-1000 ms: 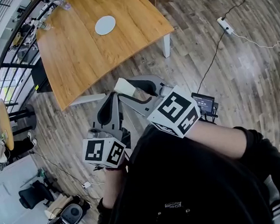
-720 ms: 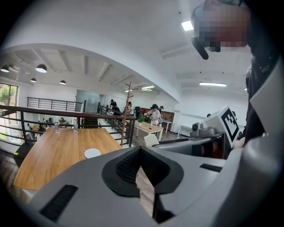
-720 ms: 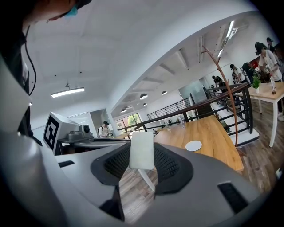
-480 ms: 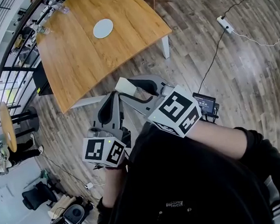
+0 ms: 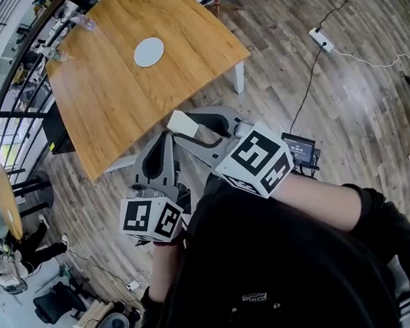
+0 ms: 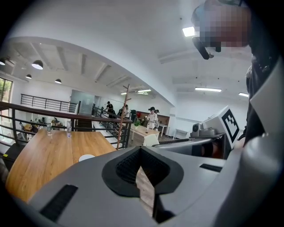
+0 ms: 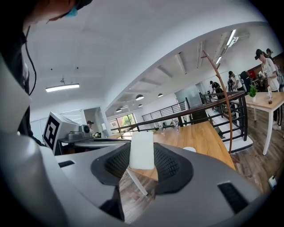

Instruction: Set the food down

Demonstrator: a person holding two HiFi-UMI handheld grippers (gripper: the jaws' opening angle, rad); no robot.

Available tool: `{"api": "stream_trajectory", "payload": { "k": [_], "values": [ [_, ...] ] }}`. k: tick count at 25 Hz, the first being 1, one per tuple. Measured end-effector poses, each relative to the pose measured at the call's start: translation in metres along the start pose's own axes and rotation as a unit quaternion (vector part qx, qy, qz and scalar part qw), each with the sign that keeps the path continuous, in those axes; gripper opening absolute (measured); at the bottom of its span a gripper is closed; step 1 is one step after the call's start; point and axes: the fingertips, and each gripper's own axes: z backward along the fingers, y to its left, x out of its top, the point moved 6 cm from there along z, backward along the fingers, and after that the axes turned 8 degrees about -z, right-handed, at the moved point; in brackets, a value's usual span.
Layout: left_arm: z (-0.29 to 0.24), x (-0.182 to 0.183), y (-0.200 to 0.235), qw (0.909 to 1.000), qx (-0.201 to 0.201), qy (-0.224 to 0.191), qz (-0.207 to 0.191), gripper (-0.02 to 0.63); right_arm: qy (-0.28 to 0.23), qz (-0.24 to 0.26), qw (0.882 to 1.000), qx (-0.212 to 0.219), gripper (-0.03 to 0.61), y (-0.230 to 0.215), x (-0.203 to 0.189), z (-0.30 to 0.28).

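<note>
Before the wooden table (image 7: 205, 133), right claw (image 7: 142, 165) pinches the food (image 7: 142, 148).

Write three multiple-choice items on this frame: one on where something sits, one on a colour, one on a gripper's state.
1. Where is the plate?
A. on the floor
B. on the wooden table
C. on a chair

2. What colour is the food?
A. white
B. red
C. green

3. How is the right gripper?
A. open and empty
B. shut on nothing
C. shut on the food

Answers:
1 B, the head view shows the plate lying on the bare tabletop.
2 A, the right gripper view shows the food as a plain white slab.
3 C, the slab stands between the jaws with both pads pressed against its sides.
</note>
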Motion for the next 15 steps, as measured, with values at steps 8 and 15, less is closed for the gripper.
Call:
{"api": "stream_trajectory", "payload": {
  "k": [8, 15],
  "values": [
    [-0.011, 0.004, 0.055, 0.9998, -0.018, -0.013, 0.001, 0.000, 0.000, 0.012, 1.000, -0.022, 0.172, -0.003, 0.015, -0.051],
    [-0.018, 0.009, 0.104, 0.9994, -0.030, -0.017, 0.004, 0.000, 0.001, 0.010, 0.999, -0.034, 0.172, -0.004, 0.029, -0.097]
  ]
}}
